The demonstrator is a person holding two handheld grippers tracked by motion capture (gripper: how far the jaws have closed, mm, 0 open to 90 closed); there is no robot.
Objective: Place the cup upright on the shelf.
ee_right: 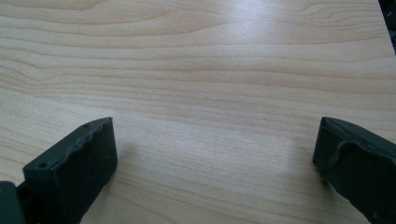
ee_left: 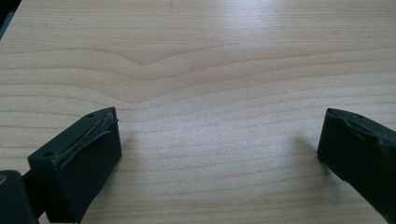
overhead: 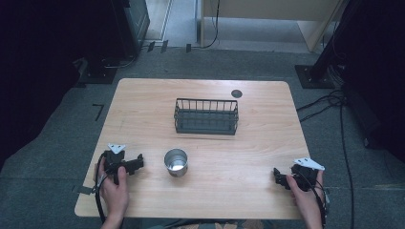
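A shiny metal cup (overhead: 175, 162) stands upright on the wooden table (overhead: 143, 105), a little left of centre near the front. Behind it sits an empty black wire basket (overhead: 206, 116). My left gripper (overhead: 139, 162) rests on the table just left of the cup, open, its jaws pointing toward the cup. In the left gripper view its gripper (ee_left: 219, 140) has nothing but bare wood between wide jaws. My right gripper (overhead: 277, 175) lies at the front right, open, pointing left. The right gripper view shows that gripper (ee_right: 215, 144) with wide jaws over bare wood.
A small dark round disc (overhead: 236, 93) sits near the table's far edge. Cables (overhead: 329, 102) trail over the grey floor to the right. Dark equipment stands (overhead: 313, 76) flank the table at the back.
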